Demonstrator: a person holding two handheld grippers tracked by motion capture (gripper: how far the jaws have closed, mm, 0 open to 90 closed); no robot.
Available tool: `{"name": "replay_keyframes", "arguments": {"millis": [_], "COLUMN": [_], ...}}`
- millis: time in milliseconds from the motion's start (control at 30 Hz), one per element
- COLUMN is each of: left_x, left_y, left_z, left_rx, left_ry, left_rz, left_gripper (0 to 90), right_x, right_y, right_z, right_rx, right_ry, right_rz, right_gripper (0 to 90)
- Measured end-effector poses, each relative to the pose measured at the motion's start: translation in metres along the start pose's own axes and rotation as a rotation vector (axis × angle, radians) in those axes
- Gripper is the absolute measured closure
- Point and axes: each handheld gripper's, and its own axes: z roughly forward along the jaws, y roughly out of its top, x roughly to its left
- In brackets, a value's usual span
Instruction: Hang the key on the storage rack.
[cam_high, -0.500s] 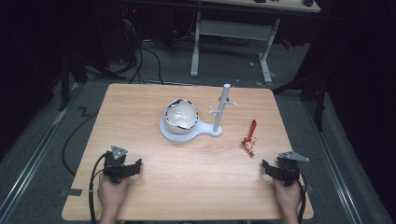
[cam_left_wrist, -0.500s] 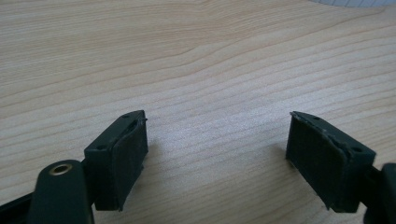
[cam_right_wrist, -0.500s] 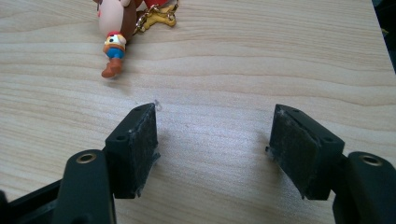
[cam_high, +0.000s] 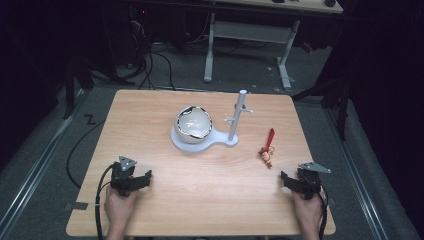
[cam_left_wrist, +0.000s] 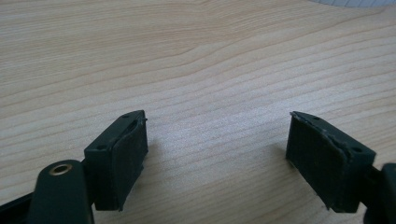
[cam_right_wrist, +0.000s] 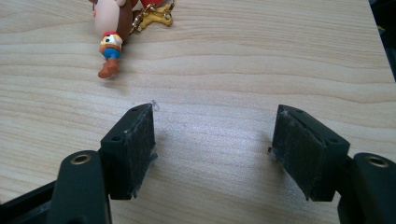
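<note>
A small toy figure keychain (cam_high: 267, 149) with a red strap lies on the wooden table (cam_high: 150, 115), right of centre. In the right gripper view the figure (cam_right_wrist: 112, 28) lies just ahead of the jaws, to the left. My right gripper (cam_high: 290, 181) rests near the table's front right corner, open and holding nothing (cam_right_wrist: 212, 144). My left gripper (cam_high: 142, 179) rests near the front left, open over bare wood (cam_left_wrist: 217, 154). A white bowl (cam_high: 194, 123) sits on a white stand base (cam_high: 220, 141) with an upright peg post (cam_high: 237, 116) at the table's middle.
The table's right edge (cam_right_wrist: 380, 42) runs close beside my right gripper. Beyond the table stand a desk frame (cam_high: 250, 40), cables (cam_high: 155, 60) and dark floor. A black cable (cam_high: 100, 200) trails from my left gripper over the front edge.
</note>
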Motion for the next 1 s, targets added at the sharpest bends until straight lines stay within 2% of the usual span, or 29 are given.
{"name": "replay_keyframes", "arguments": {"millis": [567, 733, 1000], "left_x": [-0.0002, -0.0003, -0.0003], "left_y": [0.0001, 0.0001, 0.0001], "left_z": [0.0000, 0.0000, 0.0000], "left_rx": [0.001, 0.001, 0.001], "left_ry": [0.002, 0.002, 0.003], "left_rz": [0.001, 0.001, 0.001], "left_gripper": [20.9, 20.9, 20.9], "right_x": [0.0028, 0.0036, 0.0046], "right_y": [0.0003, 0.0005, -0.0008], "right_z": [-0.0001, 0.0001, -0.0025], "right_rx": [0.002, 0.003, -0.016], "right_ry": [-0.004, 0.006, 0.023], "right_rz": [0.017, 0.004, 0.019], "right_gripper": [30.5, 30.0, 40.2]}}
